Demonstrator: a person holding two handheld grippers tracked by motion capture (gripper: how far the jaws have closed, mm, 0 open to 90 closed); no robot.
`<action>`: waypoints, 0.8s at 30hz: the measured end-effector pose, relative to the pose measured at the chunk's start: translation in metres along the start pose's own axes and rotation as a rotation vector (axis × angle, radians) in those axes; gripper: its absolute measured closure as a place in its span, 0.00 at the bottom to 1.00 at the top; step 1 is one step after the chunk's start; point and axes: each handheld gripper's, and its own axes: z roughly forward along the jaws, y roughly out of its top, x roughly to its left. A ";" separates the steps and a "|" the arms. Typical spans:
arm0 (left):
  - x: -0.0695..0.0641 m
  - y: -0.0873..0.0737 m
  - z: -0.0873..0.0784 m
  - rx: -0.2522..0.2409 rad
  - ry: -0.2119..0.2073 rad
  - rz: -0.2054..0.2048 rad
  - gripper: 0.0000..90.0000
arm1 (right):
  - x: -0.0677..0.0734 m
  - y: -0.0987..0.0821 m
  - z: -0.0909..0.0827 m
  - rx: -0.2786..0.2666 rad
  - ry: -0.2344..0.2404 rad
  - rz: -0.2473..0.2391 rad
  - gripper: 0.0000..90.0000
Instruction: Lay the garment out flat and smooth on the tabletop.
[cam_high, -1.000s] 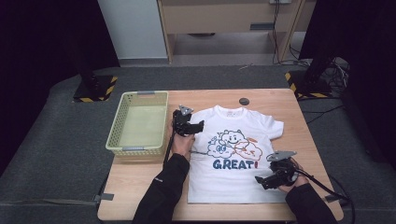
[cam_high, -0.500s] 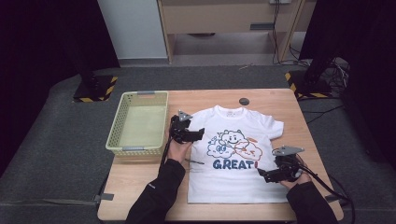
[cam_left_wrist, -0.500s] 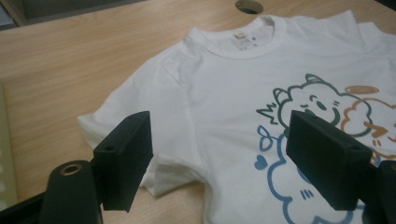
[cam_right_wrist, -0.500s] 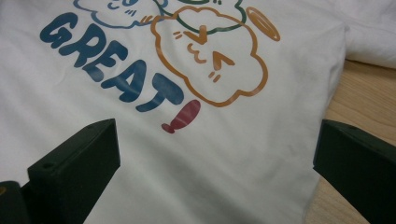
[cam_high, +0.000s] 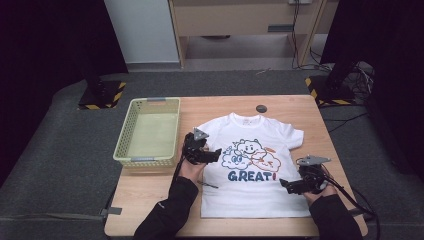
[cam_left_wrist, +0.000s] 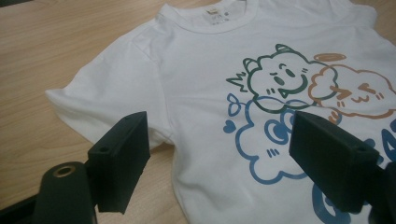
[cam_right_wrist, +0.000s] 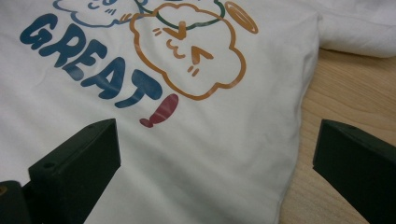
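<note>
We see the T-shirt (cam_high: 252, 167) lying flat on the tabletop (cam_high: 295, 107), centre-right, collar toward the far edge, hem toward our near edge. Basket (cam_high: 148, 131) sits on the tabletop's left side, just beside the shirt's left sleeve. Small round disc (cam_high: 261, 108) lies behind the collar, near the far edge. Left tool (cam_high: 216, 154) sits btwn basket and shirt, over the left sleeve/chest area. Right tool (cam_high: 285, 184) is at the shirt's right side edge, near the hem, w/ bare tabletop to its right.
</note>
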 end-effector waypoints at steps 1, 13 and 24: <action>-0.001 -0.001 -0.001 0.000 -0.004 0.000 0.22 | -0.001 0.000 0.000 0.002 -0.002 0.001 0.01; -0.015 -0.021 -0.015 0.019 -0.035 0.025 0.20 | -0.011 -0.003 -0.004 -0.005 -0.020 0.031 0.01; -0.026 -0.037 -0.029 0.034 -0.065 0.068 0.16 | -0.018 -0.006 -0.005 0.002 -0.031 0.046 0.01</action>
